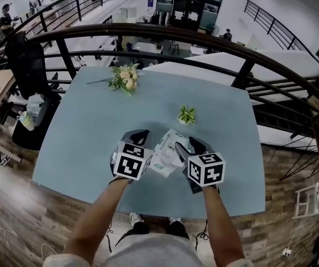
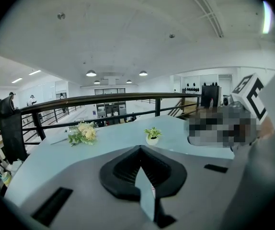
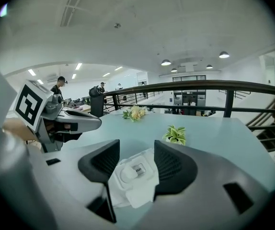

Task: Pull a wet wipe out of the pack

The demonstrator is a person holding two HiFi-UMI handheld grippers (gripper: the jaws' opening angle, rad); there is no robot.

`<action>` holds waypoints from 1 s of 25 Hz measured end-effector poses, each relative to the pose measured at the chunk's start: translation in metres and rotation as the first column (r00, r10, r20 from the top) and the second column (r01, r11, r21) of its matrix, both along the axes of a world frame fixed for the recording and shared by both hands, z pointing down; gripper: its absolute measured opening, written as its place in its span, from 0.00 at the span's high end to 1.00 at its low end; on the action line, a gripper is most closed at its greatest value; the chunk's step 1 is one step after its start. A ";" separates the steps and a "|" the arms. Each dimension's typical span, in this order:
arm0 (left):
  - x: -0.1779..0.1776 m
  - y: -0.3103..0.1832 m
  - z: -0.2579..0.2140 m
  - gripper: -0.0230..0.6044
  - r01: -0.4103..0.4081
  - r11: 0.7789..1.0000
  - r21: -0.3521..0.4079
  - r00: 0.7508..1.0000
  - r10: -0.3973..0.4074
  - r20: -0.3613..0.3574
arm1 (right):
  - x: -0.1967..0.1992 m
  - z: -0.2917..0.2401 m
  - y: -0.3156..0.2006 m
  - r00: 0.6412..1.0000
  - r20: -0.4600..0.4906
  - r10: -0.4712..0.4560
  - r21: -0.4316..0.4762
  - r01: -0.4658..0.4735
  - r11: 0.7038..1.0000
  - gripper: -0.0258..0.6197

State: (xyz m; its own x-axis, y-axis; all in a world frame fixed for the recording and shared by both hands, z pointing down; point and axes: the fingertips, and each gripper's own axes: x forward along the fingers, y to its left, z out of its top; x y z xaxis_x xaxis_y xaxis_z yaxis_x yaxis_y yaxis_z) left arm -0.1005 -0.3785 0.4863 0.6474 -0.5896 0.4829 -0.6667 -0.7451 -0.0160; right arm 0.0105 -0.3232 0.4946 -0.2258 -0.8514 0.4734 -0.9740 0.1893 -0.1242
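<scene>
The white wet wipe pack (image 1: 165, 152) lies on the light blue table (image 1: 93, 132) near its front edge, between my two grippers. In the right gripper view the pack (image 3: 135, 175) shows its round lid and a white flap, seen between the spread jaws. My right gripper (image 1: 182, 148) (image 3: 137, 146) is open and sits over the pack's right edge. To the left of the pack, my left gripper (image 1: 139, 134) (image 2: 140, 150) has its black pads closed together; only a pale sliver shows below them. The left gripper (image 3: 65, 121) also shows beside the pack.
A bunch of cream flowers (image 1: 125, 78) lies at the table's far left. A small potted plant (image 1: 187, 114) stands just beyond the pack. A dark curved railing (image 1: 204, 40) runs behind the table. An office chair (image 1: 26, 65) stands at the left.
</scene>
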 end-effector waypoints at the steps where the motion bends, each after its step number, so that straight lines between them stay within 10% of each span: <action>1: 0.000 0.001 0.001 0.97 0.004 1.000 -0.002 1.000 -0.004 -0.001 | -0.001 0.002 0.000 1.000 -0.001 -0.007 -0.005 0.007 1.000 0.61; 25: -0.024 0.015 0.038 0.97 0.168 0.983 -0.078 0.986 -0.166 0.021 | -0.026 0.060 -0.010 0.964 -0.038 -0.264 -0.160 0.255 0.954 0.61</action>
State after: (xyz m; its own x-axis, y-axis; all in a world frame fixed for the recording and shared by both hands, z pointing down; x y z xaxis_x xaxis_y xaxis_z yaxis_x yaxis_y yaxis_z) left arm -0.1248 -0.3634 0.5247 0.5356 -0.6483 0.5412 -0.7821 -0.6226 0.0283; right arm -0.0157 -0.3330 0.5545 -0.3972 -0.6838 0.6121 -0.9004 0.4193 -0.1160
